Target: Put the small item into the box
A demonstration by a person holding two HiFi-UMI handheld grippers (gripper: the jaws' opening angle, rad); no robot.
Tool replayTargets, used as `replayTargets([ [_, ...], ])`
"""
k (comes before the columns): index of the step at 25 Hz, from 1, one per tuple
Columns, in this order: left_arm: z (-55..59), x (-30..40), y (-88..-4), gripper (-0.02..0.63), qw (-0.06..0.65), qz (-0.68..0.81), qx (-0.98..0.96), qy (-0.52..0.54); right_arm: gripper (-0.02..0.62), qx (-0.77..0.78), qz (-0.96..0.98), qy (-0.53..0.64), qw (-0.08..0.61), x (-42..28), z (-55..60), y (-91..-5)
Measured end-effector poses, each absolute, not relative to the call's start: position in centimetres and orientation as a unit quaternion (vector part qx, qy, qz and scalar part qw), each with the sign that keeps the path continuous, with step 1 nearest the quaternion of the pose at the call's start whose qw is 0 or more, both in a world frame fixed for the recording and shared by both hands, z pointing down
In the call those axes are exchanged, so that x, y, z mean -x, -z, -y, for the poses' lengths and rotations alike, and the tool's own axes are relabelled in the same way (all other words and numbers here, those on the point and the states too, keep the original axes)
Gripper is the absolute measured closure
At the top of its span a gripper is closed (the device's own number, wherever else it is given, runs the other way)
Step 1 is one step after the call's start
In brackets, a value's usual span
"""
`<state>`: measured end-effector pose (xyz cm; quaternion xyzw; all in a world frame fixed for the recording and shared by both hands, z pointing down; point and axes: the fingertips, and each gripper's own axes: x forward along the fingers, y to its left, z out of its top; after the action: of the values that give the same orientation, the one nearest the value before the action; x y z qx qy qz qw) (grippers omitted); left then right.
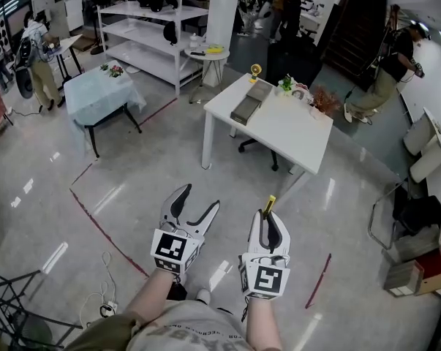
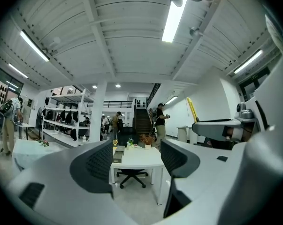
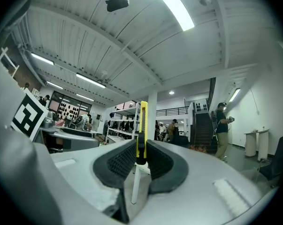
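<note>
Small yellow cutter (image 3: 141,125) is clamped upright in the right gripper (image 3: 140,159). The dark pads press its sides and the yellow tip pokes out above the jaws. The head view shows the same: cutter (image 1: 268,205) sticking out of the right gripper (image 1: 268,218).

Both forearms are stretched forward from the body, side by side, grippers near each other but apart. Both point ahead, roughly level, over the grey floor (image 1: 132,196).

Left gripper (image 1: 199,199): jaws spread wide in a V, nothing between them. Its own view confirms this, with only floor and the far desk showing in the gap of the left gripper (image 2: 134,159).

White surface (image 1: 293,134) stands well ahead of both grippers. A long grey box (image 1: 250,101) lies near its far left edge, with small plants and oddments beside it. The cutter is well apart from the box.
</note>
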<state>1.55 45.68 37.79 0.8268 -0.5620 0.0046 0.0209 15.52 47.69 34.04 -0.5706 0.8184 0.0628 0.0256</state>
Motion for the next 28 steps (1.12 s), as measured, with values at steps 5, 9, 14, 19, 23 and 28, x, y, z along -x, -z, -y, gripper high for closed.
replayTargets([
  [5,-46.3,-2.1,-38.7,0.302,0.029,0.571,-0.820,-0.011,0.533,0.561,-0.825,-0.061,0.005,-16.4,-47.8,-35.5],
  [9,-46.4,-2.3,-39.2,0.302,0.033,0.577,-0.816,-0.013,0.534,0.553,-0.831,-0.063,0.003,-16.7,-47.5,-35.9],
  [14,-45.7,-2.2,-39.6,0.302,0.038,0.581,-0.813,-0.023,0.532,0.551,-0.833,-0.055,0.000,-17.0,-46.4,-36.3],
  [19,-43.2,-1.3,-39.9,0.302,0.040,0.579,-0.814,-0.024,0.533,0.553,-0.831,-0.051,-0.007,-16.1,-44.0,-36.9],
  [23,-40.1,-0.1,-40.4,0.302,0.043,0.571,-0.819,-0.025,0.532,0.558,-0.828,-0.047,-0.012,-15.0,-41.3,-37.5],
  [28,-35.3,2.2,-39.8,0.302,0.040,0.559,-0.828,-0.023,0.532,0.571,-0.820,-0.038,-0.011,-12.9,-36.9,-37.5],
])
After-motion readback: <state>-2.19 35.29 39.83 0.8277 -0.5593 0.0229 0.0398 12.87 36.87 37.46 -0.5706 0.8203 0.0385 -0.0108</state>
